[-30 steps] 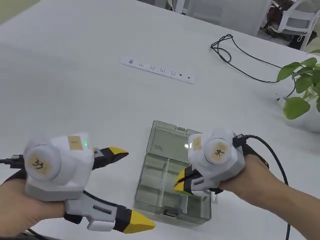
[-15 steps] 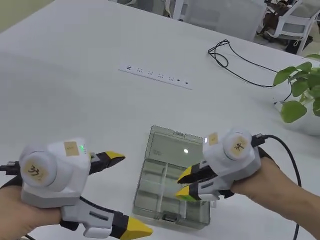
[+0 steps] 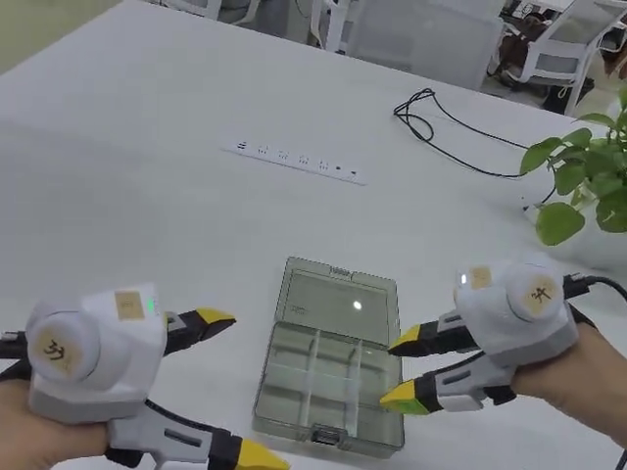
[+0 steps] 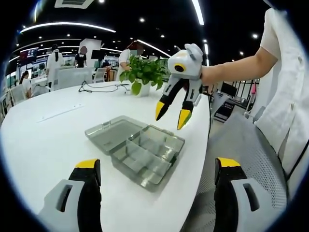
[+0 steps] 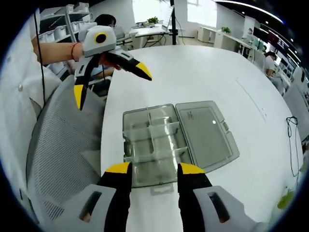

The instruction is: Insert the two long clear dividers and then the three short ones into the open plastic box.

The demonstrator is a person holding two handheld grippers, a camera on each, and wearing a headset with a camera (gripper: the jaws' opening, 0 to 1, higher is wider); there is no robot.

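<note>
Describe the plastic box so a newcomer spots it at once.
On the big white table, look near the front edge, between the left gripper and right gripper. The box lies there: smoky clear plastic, lid open flat, dividers forming compartments, unlike the opaque white power strip farther back.

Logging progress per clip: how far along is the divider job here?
Done, apparently: clear dividers already stand in the open box, forming a grid, though I can't count them all. In hand: nothing; left gripper and right gripper are open, empty. Left: seemingly nothing.
</note>
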